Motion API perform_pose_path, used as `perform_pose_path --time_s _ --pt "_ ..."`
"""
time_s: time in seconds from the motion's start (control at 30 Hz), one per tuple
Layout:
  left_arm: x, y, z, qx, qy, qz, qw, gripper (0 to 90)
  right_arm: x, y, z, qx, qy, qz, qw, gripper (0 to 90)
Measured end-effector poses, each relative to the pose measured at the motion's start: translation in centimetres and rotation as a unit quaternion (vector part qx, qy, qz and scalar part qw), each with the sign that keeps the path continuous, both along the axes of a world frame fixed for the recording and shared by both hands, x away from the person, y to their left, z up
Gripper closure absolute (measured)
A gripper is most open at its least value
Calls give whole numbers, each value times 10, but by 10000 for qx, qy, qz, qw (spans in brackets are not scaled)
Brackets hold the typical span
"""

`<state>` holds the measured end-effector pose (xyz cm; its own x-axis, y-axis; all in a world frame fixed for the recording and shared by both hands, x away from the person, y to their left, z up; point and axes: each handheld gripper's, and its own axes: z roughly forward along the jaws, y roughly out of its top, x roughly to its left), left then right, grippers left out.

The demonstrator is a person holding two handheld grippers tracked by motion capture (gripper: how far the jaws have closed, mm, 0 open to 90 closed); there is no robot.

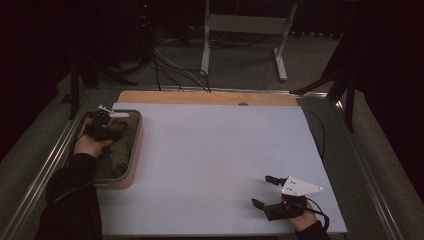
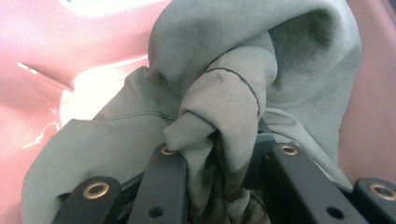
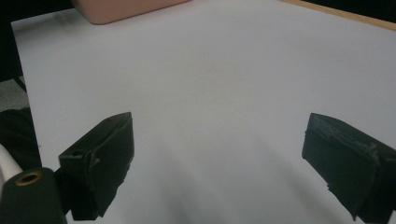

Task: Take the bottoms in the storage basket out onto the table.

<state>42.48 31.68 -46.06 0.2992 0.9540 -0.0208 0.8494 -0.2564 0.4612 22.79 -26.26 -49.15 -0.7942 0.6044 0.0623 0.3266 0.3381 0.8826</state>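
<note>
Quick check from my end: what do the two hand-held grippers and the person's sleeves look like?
Both are black. The right hand-held gripper carries a pale grey three-cornered plate and trails a black cable. The left hand-held gripper has flat black jaw bars with brass-coloured eyelets. Both sleeves are dark.

Cloth point(image 1: 121, 150) in tray point(image 1: 131, 165), table's left

A white flat counter point(image 1: 210, 165) has a wooden far edge point(image 1: 205, 97); black cables point(image 1: 175, 70) lie on the floor behind.

One olive cloth point(image 2: 243, 88), one pink tray point(image 1: 131, 165), two grippers, one white table point(image 1: 215, 160)
</note>
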Motion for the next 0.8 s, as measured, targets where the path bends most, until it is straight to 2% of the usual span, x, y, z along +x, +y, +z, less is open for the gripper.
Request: perform_pose_path --time_s 0.2,0.47,0.67,0.8 --pt "-8 3 9 -62 -139 -121 9998 775 0 -1 0 20 -5 -29 10000 95" --pt "-17 8 23 -260 -388 -90 9989 778 0 -1 0 38 -5 -42 10000 96" --pt "-27 16 34 -352 -654 -8 9972 778 0 -1 1 43 -27 -62 10000 96" --pt "-33 24 42 -571 -775 39 9954 778 1 -1 1 42 -29 -71 10000 96"
